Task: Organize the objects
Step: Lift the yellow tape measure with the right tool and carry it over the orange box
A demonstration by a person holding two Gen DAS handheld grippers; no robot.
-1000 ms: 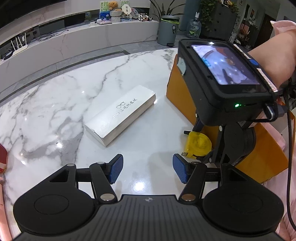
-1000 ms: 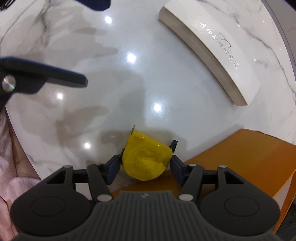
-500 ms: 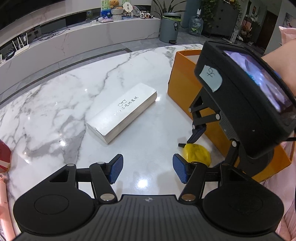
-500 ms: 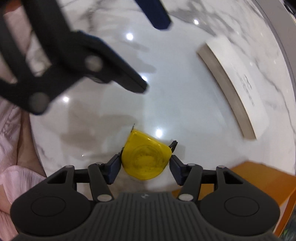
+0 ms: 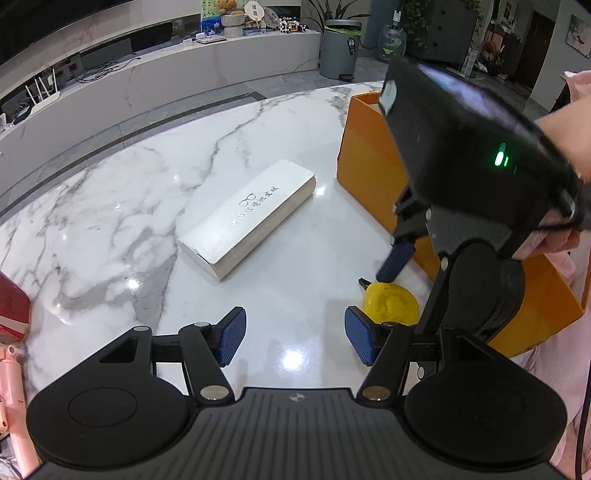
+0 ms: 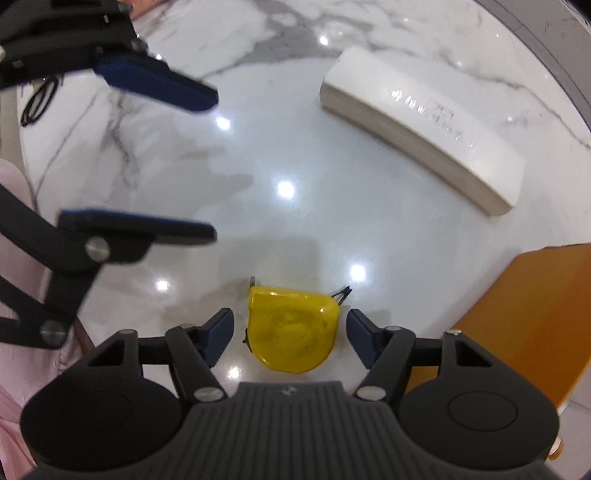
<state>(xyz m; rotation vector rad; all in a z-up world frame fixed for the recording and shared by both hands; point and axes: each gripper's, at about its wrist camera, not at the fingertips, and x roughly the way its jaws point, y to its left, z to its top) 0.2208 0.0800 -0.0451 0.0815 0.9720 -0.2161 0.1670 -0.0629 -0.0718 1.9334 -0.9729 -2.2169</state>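
Marble worktop (image 5: 110,206) | white box (image 5: 247,218) printed with a glasses symbol, text unreadable | yellow tape measure (image 6: 291,332) laid between right tongs (image 6: 290,334), pads opening, not touching | left tongs (image 5: 295,338) released, empty | orange box (image 5: 369,177) beside.

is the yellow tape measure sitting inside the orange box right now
No, the tape measure lies on the marble table beside the orange box, between the right tongs, whose jaws are opening.

White marble surface (image 5: 122,206). Past its far edge: grey pedal bin (image 5: 339,48), water jug (image 5: 391,43), long low white cabinet (image 5: 155,79) carrying router (image 5: 43,96), teddy bear (image 5: 226,5).
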